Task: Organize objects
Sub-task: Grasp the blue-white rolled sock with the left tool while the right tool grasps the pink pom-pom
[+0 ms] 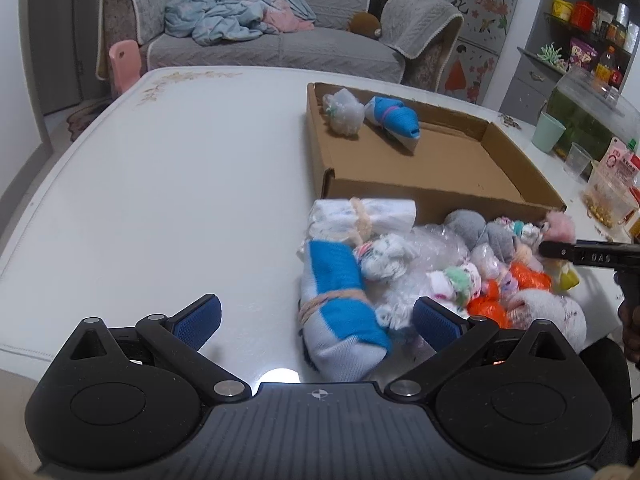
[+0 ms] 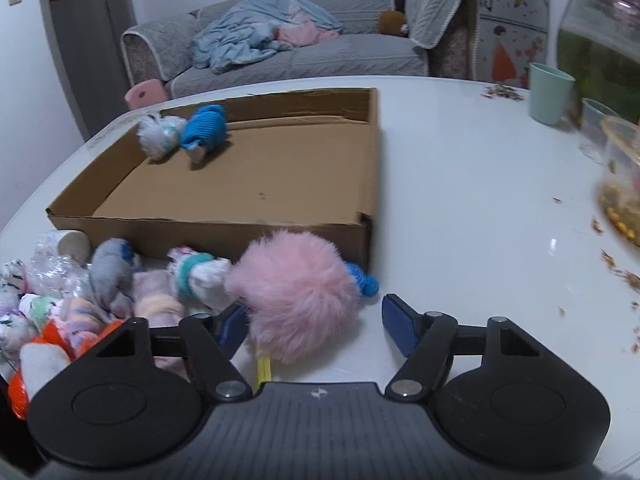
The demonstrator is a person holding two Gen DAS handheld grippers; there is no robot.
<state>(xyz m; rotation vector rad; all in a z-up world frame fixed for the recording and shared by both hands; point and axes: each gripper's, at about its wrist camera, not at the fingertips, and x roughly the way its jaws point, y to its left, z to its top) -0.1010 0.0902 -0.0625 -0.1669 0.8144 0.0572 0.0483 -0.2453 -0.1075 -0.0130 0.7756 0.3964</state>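
Nearest the left wrist camera, the left gripper [image 1: 316, 318] has its blue-padded fingers spread wide with nothing clamped, and a blue-and-white rolled sock bundle [image 1: 340, 300] tied with tan string lies on the white table [image 1: 180, 184] between them, closer to the right pad; whether that pad touches it cannot be told. In the right wrist view the right gripper [image 2: 316, 326] is likewise wide open and grips nothing, with a fluffy pink pom-pom [image 2: 296, 292] sitting between its fingers against the left pad, a yellow strip [image 2: 262, 372] showing below it. Just beyond, the pile of rolled socks [image 1: 460, 272] spreads to the right of the left gripper, mixing grey, orange, pastel and plastic-wrapped bundles, with a white roll tied with string [image 1: 360, 216] at its far left corner. Behind the pile, touching it, stands the shallow cardboard box [image 1: 436, 196], and in its far left corner rest a blue sock roll [image 1: 394, 120] and a white fluffy bundle [image 1: 342, 110] side by side. Further right on the table are a mint green cup [image 2: 550, 92] and a clear plastic cup [image 2: 596, 132], and beyond the table a grey sofa [image 1: 280, 48] holds a crumpled light blue blanket [image 1: 236, 8]
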